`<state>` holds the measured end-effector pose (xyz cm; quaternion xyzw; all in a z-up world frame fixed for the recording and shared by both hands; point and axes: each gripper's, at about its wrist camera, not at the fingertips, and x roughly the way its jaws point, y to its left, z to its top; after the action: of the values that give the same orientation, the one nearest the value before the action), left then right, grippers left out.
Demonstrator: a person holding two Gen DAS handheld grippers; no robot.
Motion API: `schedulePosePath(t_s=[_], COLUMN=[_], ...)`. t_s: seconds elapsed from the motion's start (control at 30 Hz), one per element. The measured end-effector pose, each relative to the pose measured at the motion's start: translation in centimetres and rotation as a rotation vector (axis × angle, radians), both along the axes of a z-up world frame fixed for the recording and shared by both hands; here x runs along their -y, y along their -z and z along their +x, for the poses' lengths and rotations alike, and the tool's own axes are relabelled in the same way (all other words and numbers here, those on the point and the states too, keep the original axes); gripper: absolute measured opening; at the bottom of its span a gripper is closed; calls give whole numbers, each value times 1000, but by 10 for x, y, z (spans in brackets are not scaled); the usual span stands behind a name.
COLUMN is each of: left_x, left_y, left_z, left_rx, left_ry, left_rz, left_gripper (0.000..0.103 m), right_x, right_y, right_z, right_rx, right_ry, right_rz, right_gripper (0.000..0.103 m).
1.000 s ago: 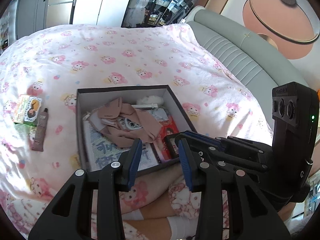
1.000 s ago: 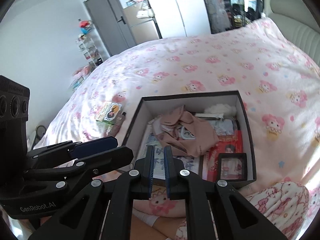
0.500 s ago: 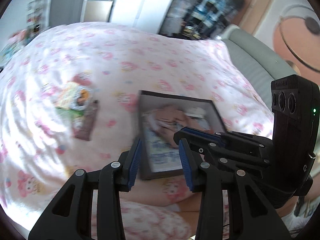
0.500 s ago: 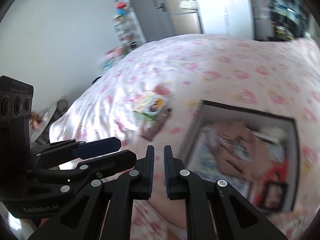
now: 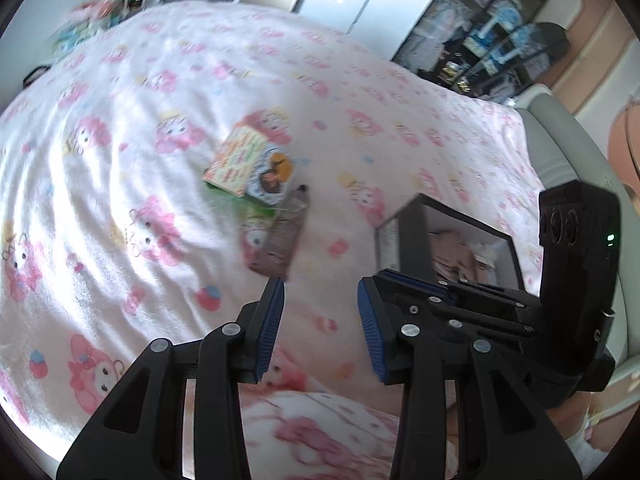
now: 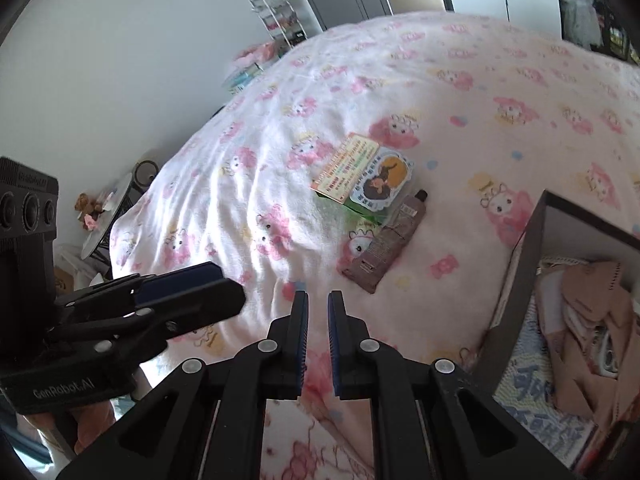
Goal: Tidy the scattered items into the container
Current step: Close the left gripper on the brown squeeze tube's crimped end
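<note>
A bed with a white blanket [image 6: 460, 92] printed with pink cartoon characters carries a colourful flat packet [image 6: 362, 174] and, touching it, a brown squeeze tube [image 6: 386, 242]. The left tongs [image 5: 320, 300] stand about half open, empty, above the blanket near the tube. The right tongs [image 6: 318, 312] are nearly closed (nothing between them). A dark open cardboard box [image 6: 516, 280], holding beige cloth and papers, sits beside the tube.

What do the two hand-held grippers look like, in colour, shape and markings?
Both are black plastic frames with triangular cut-outs and silver rivets. The left hand-held gripper and the right hand-held gripper each end in two flat fingers with ribbed blue pads. Each carries a boxy black camera block with three round lenses; one shows a green light, the other reads "GenRobot.AI".
</note>
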<state>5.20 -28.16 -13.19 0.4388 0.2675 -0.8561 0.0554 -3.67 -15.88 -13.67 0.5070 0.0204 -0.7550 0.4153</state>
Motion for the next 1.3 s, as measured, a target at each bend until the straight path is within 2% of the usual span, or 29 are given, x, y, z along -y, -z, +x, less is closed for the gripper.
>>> schedulePosePath(t_s=[0.13, 0.23, 0.37, 0.5, 0.7, 0.8, 0.87, 0.93, 1.0, 1.13, 1.23, 1.3], left_x=[32, 53, 68, 68, 57, 49, 45, 41, 40, 45, 53, 56], left_y=[40, 80, 112, 134, 159, 177, 181, 181, 178, 156, 138, 126], left_z=[-17, -39, -65, -93, -125, -137, -142, -144, -142, -119, -96, -80], left_rx=[32, 111, 149, 224, 258, 313, 319, 317, 312, 279, 247, 214], left_ry=[4, 38, 92, 164, 264, 311, 335, 347, 337, 300, 268, 249], left_rz=[90, 164, 258, 273, 265, 275, 272, 259, 246, 203, 239, 274], left_gripper=[38, 37, 37, 37, 45, 46, 46, 40, 39, 38, 38, 30], right_x=[9, 14, 24, 30, 29, 19, 14, 10, 8, 6, 9, 10], right_y=[39, 58, 77, 91, 98, 90, 84, 81, 82, 70, 60, 58], right_z=[-24, -33, -49, -61, -73, -72, -71, -71, -73, -64, -52, -47], right_rx=[112, 149, 188, 214, 239, 245, 223, 194, 209, 226, 179, 174], right_ry=[35, 46, 63, 67, 104, 129, 132, 135, 145, 121, 78, 66], right_rz=[32, 52, 73, 101, 108, 53, 62, 85, 92, 26, 38, 33], right_gripper=[8, 8, 8, 8, 8, 8, 8, 8, 8, 8, 8, 8])
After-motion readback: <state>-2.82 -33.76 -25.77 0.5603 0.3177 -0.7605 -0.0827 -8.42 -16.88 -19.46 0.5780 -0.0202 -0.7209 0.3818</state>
